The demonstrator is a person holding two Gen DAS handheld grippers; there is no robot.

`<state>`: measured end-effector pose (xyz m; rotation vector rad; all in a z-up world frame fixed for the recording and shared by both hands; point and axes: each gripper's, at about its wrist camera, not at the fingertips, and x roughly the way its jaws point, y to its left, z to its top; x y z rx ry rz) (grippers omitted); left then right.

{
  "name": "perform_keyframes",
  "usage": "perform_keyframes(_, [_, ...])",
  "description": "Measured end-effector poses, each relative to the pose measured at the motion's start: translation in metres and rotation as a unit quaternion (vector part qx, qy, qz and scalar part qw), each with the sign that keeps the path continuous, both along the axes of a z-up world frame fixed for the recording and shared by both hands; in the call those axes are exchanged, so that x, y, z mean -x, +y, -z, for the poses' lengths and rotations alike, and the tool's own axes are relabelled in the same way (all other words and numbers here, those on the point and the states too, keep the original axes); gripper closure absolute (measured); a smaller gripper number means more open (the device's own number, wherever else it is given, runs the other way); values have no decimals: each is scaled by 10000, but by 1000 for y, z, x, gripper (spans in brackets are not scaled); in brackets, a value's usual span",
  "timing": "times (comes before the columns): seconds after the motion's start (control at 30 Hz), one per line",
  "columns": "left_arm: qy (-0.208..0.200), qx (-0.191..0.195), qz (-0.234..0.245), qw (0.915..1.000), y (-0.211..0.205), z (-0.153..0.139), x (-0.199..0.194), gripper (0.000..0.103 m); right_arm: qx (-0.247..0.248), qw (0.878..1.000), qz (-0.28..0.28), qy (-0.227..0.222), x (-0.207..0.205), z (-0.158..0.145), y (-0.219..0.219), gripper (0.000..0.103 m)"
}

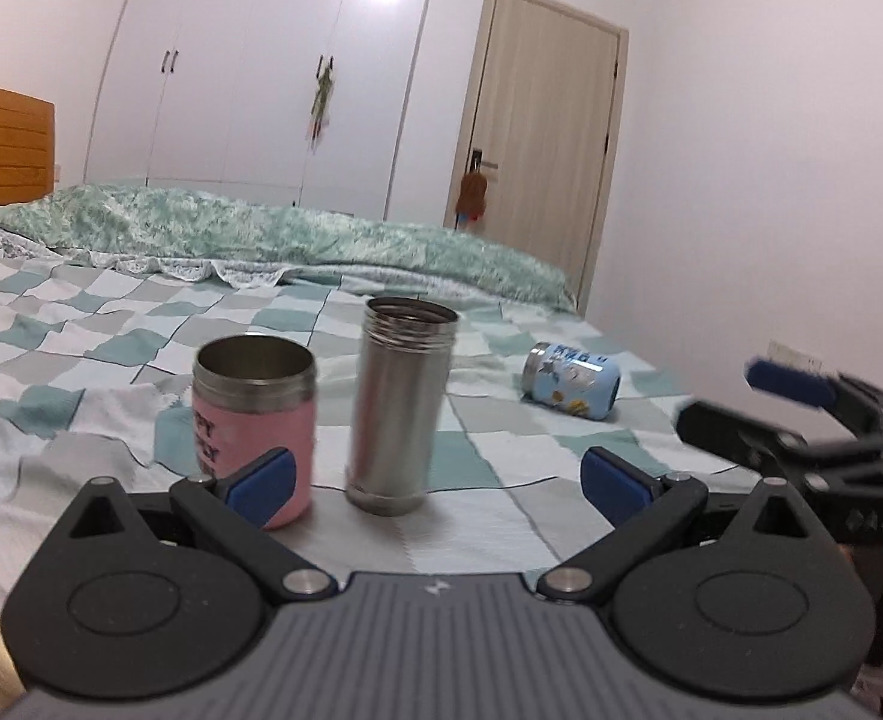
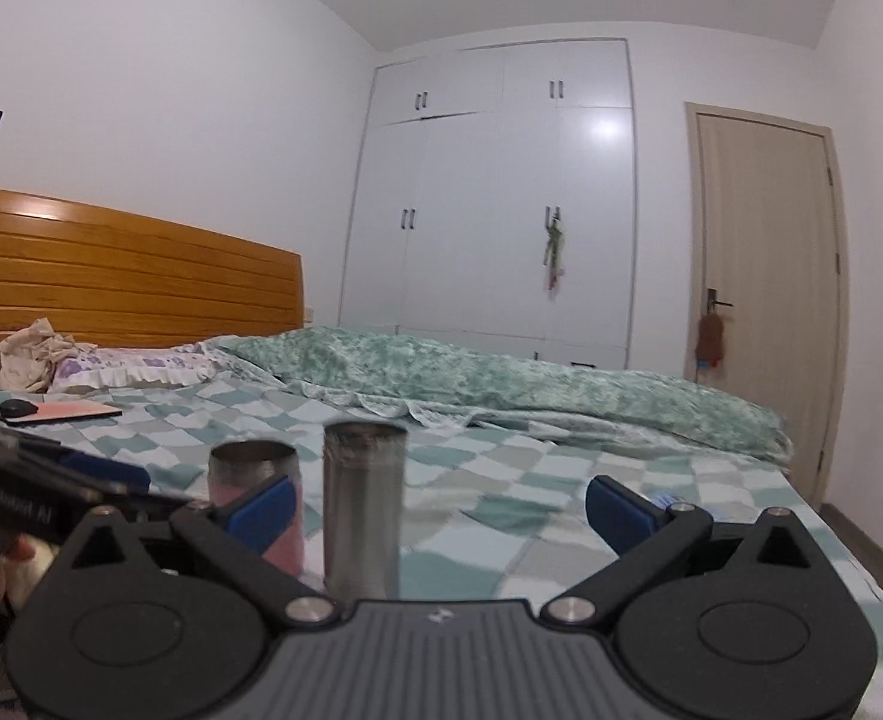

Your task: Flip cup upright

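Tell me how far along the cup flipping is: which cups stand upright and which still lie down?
Done: the pink cup and the steel cup both stand upright on the checked bedspread, mouths up. In hand: nothing; the left gripper and right gripper are both open and empty. Left: the blue cup lies on its side farther back, to the right, apart from the other two.

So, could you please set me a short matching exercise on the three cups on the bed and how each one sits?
Things:
1. pink cup
2. plain steel cup
3. blue cup

States:
A. lying on its side
B. upright, tallest, threaded rim
C. upright, behind the left gripper's left finger

Pairs: 1-C, 2-B, 3-A
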<state>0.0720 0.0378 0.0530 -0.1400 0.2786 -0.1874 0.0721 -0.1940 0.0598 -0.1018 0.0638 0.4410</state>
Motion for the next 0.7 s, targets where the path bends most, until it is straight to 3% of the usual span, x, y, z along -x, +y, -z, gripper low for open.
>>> perform_keyframes(0.17, [-592, -299, -310, 9973, -26, 20, 23, 0, -27, 9996, 253, 114, 29, 20, -32, 0])
perform_keyframes(0.4, [-872, -296, -606, 9939, -44, 49, 36, 0, -13, 9971, 729, 198, 43, 60, -52, 0])
perform_keyframes(0.7, [-1172, -408, -759, 9894, -48, 54, 49, 0, -240, 9954, 930, -38, 51, 62, -60, 0])
